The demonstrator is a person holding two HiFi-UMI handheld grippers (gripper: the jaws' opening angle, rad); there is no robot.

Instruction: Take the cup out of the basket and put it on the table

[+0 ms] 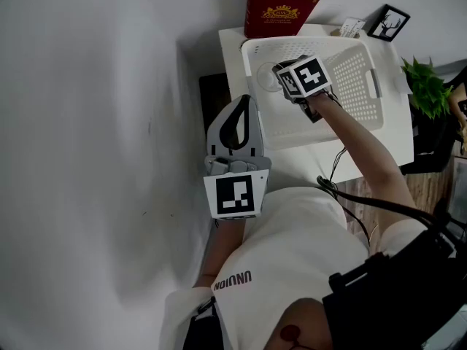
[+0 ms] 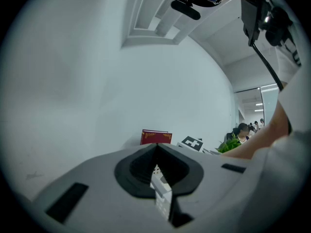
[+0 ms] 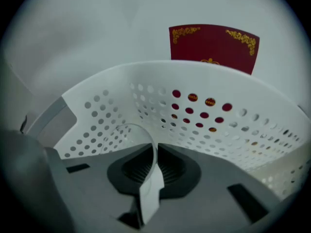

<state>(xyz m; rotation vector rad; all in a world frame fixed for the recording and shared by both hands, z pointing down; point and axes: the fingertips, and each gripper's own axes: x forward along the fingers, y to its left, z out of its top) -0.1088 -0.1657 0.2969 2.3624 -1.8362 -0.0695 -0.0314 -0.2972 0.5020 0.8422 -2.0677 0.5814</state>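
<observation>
The right claw point(image 1: 286, 79) is reached down into the white perforated plastic basket point(image 1: 350, 86), w/ its marker cube uppermost in the head view. In the right gripper view this claw point(image 3: 155, 152) is clamped on the clear plastic cup point(image 3: 131, 130). The cup's thin wall is pinched btwn the two dark ribbed pads and seen edge-on, and the rest of the rim curves off to the left. The cup is thus inside the basket, toward its left end. In the head view it point(image 1: 267, 79) shows only as a faint clear ring just left of the claw tips. Whether the cup's base rests on the basket floor can't be told.

The basket is set on the white desk point(image 1: 232, 57), and its dotted wall point(image 3: 233, 106) fills most of the right gripper view. A dark red hardback book w/ gold ornament point(image 1: 281, 9) is stood upright just behind the basket. Its cover is also seen through the basket's holes in the right gripper view.

The left claw point(image 1: 243, 108) is held level near the person's white shirt, at the desk's near left side, apart from the basket. In the left gripper view its jaws point(image 2: 156, 147) are closed together w/ nothing btwn them.

A small black picture frame point(image 1: 388, 22) is at the desk's back right corner. A green leafy plant point(image 1: 425, 86) is just right of the basket.
</observation>
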